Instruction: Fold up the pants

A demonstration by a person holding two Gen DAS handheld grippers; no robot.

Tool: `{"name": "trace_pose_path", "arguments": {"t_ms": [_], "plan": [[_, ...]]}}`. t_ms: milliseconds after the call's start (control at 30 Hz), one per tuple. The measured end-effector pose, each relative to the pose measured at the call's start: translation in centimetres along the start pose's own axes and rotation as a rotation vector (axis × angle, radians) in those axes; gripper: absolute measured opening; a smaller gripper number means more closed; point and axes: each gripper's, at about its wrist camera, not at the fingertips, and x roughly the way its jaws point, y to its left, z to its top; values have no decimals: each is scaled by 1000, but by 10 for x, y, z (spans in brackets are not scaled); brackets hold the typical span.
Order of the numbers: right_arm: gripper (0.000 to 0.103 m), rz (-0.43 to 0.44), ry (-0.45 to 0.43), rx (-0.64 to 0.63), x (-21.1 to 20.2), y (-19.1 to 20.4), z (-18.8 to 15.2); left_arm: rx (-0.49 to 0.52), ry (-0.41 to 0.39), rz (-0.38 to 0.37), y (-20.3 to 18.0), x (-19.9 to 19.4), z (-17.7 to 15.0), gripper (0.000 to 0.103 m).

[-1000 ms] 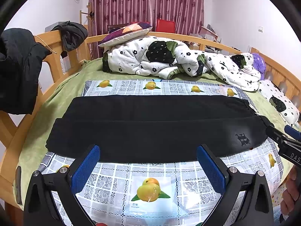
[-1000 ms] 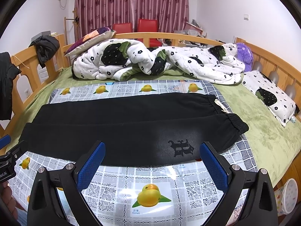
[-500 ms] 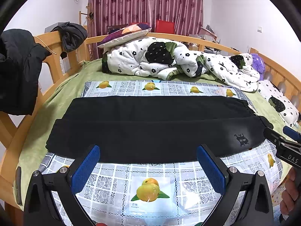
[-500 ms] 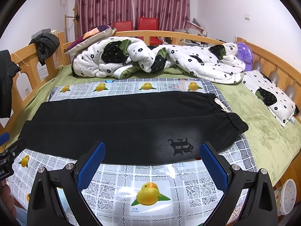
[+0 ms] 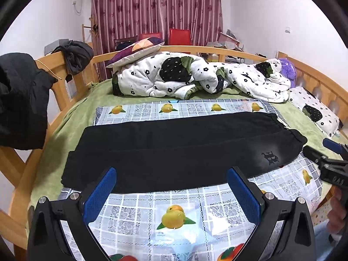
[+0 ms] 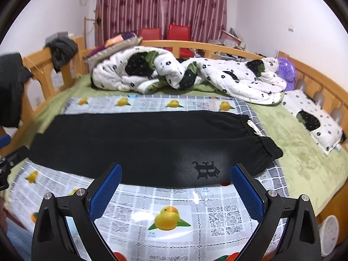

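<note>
Black pants lie flat across a fruit-print cloth on the bed, folded lengthwise, waistband to the right and leg ends to the left. A dark logo sits near the waistband. My left gripper is open and empty, just short of the pants' near edge. My right gripper is open and empty, near the logo end. The right gripper also shows at the right edge of the left wrist view; the left gripper shows at the left edge of the right wrist view.
A rumpled white flowered quilt and pillows lie at the back of the bed. A wooden rail rings the bed, with dark clothes hung on its left side. A small pillow lies at right on the green sheet.
Both grippers have shifted slightly to the right and a little back; the pants lie as before. Both stay open.
</note>
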Motion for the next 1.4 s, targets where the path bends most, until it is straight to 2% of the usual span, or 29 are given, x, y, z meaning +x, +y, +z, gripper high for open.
{"name": "trace_pose_path", "arguments": {"t_ms": [200, 367, 500, 567, 633, 733, 767, 833, 900, 1000, 1067, 1100, 1167, 1200, 1233, 1300, 1367, 1400], "plan": [[99, 11, -9, 10, -34, -38, 23, 49, -32, 81, 28, -28, 23, 103], [99, 32, -23, 11, -39, -72, 38, 12, -1, 81, 61, -21, 41, 103], [96, 8, 11, 19, -3, -90, 33, -56, 19, 79, 91, 16, 26, 103], [83, 44, 52, 36, 26, -98, 22, -96, 31, 79, 103, 38, 11, 103], [78, 60, 108, 53, 62, -106, 6, -162, 78, 65, 120, 69, -10, 102], [63, 63, 179, 66, 111, -116, -25, -248, 157, 31, 139, 111, -43, 100], [62, 59, 197, 75, 123, -119, -34, -279, 172, 28, 146, 123, -56, 98], [61, 63, 229, 109, 148, -129, -58, -337, 202, 12, 157, 141, -78, 88], [61, 67, 246, 135, 160, -137, -72, -410, 223, -20, 169, 156, -103, 84], [62, 77, 248, 219, 175, -159, -89, -494, 219, -71, 178, 170, -130, 84], [62, 83, 258, 269, 183, -170, -94, -547, 225, -111, 183, 182, -140, 82], [62, 82, 265, 290, 189, -174, -95, -574, 218, -130, 187, 186, -144, 79], [62, 109, 285, 319, 200, -177, -95, -614, 179, -142, 190, 193, -144, 77], [62, 121, 288, 327, 204, -177, -94, -627, 171, -136, 192, 199, -142, 72], [62, 125, 287, 333, 208, -176, -91, -640, 171, -117, 196, 205, -140, 58], [62, 140, 286, 364, 216, -175, -85, -722, 166, -108, 210, 215, -140, 48], [61, 156, 283, 404, 225, -177, -80, -813, 165, -157, 223, 222, -142, 44], [57, 157, 279, 416, 231, -177, -77, -838, 175, -161, 228, 225, -141, 34]]}}
